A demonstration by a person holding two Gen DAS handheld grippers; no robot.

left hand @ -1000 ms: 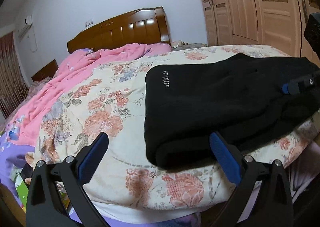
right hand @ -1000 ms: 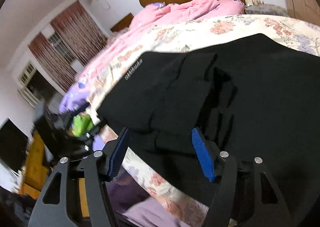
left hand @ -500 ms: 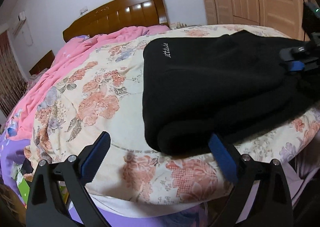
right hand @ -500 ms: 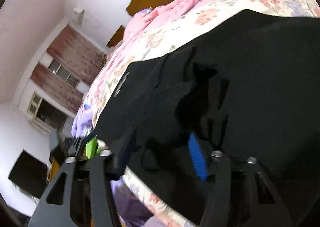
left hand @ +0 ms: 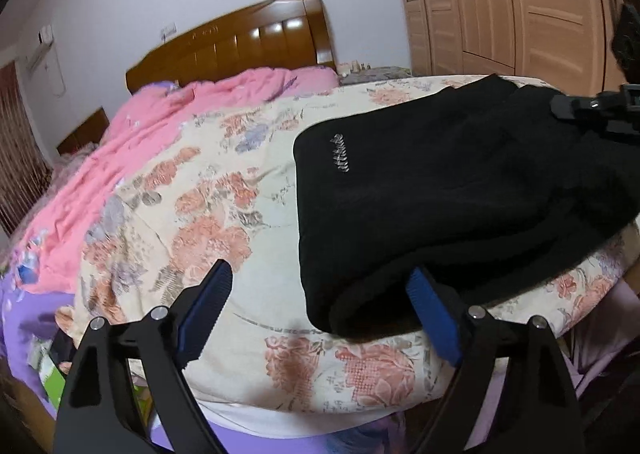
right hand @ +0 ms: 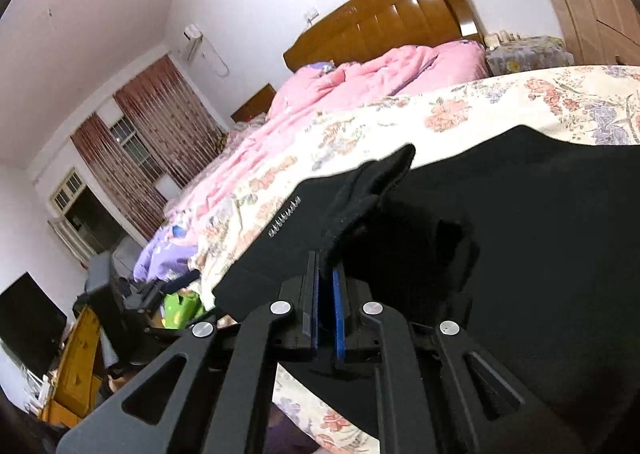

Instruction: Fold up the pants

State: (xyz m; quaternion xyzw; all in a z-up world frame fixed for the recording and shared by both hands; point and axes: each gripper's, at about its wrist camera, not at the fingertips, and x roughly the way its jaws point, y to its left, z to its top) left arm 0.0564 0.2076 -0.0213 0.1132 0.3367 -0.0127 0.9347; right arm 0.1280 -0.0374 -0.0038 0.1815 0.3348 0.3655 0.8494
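Black pants (left hand: 440,182) with a small silver logo lie folded on the floral bedspread (left hand: 208,222), close to the bed's near edge. My left gripper (left hand: 320,296) hangs at that edge with its jaws closing. The near left corner of the pants lies between them by the right blue pad (left hand: 428,310), and the pads do not press on it. My right gripper (right hand: 328,286) is shut on a raised fold of the pants (right hand: 372,190), pinched between both blue pads. In the left wrist view the right gripper (left hand: 588,110) shows at the far right, over the pants.
A rumpled pink quilt (left hand: 160,126) covers the bed's far left side below the wooden headboard (left hand: 240,50). A wardrobe (left hand: 500,2) stands at the right. A purple sheet (left hand: 24,318) hangs off the near left corner. A curtained window (right hand: 160,134) and a dark screen (right hand: 28,322) are left of the bed.
My right gripper has closed on a fold of the pants and raised it off the pile. My left gripper's jaws have narrowed a little around the near corner.
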